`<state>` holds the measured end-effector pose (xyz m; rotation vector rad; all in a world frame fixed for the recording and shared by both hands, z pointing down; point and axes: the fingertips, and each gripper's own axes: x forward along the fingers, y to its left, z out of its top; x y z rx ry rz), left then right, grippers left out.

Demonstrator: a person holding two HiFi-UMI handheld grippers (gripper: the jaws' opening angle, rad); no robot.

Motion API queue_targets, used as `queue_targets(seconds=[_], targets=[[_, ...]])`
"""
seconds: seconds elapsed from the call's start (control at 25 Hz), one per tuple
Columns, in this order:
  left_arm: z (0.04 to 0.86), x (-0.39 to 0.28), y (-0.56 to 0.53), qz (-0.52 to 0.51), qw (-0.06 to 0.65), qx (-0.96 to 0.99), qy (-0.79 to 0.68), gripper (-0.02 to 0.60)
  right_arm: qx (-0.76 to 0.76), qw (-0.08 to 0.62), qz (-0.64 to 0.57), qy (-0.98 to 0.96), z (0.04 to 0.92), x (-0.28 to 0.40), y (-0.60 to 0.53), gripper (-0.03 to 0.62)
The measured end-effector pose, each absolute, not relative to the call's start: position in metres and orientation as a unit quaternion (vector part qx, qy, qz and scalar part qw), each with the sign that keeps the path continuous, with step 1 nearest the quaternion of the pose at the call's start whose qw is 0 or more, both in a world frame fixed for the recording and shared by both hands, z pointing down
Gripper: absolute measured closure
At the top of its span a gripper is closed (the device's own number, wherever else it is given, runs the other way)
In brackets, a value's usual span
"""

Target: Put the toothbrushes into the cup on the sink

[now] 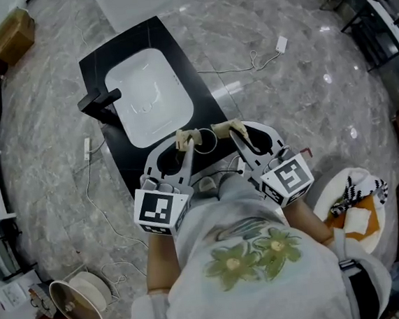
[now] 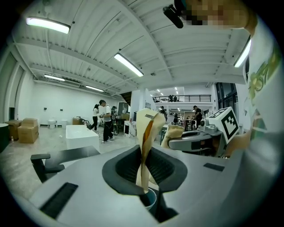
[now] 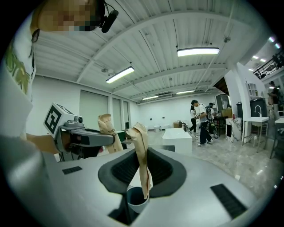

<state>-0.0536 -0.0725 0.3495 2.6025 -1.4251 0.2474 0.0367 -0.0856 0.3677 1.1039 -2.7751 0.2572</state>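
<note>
I hold both grippers close to my chest, over the near end of the black sink counter (image 1: 115, 153). The left gripper (image 1: 187, 139) (image 2: 148, 117) has its beige taped fingertips pressed together, and I see nothing between them. The right gripper (image 1: 228, 127) (image 3: 136, 131) is shut the same way, a hand's width to its right. A white-rimmed cup (image 1: 207, 142) (image 2: 150, 198) (image 3: 135, 198) stands below and between the two, seen through each gripper's slot. I can make out no toothbrush in any view.
A white basin (image 1: 147, 93) is set in the counter, with a black faucet (image 1: 99, 102) on its left. A white tub (image 1: 135, 3) stands beyond the counter. Cables trail over the marble floor. People (image 2: 105, 122) walk in the far hall.
</note>
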Motion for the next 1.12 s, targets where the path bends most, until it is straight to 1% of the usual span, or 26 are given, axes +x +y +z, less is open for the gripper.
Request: queue_targets(seconds=[0.48, 1.12], targets=[[0.382, -0.059, -0.073, 0.061, 0.119, 0.870, -0.475, 0.537, 0.357, 0.086, 0.092, -0.926, 0.383, 0.033, -0.085, 0.520], [0.419, -0.055, -0.078, 0.080, 0.137, 0.868, -0.469, 0.537, 0.352, 0.097, 0.095, -0.926, 0.396, 0.028, -0.092, 0.519]])
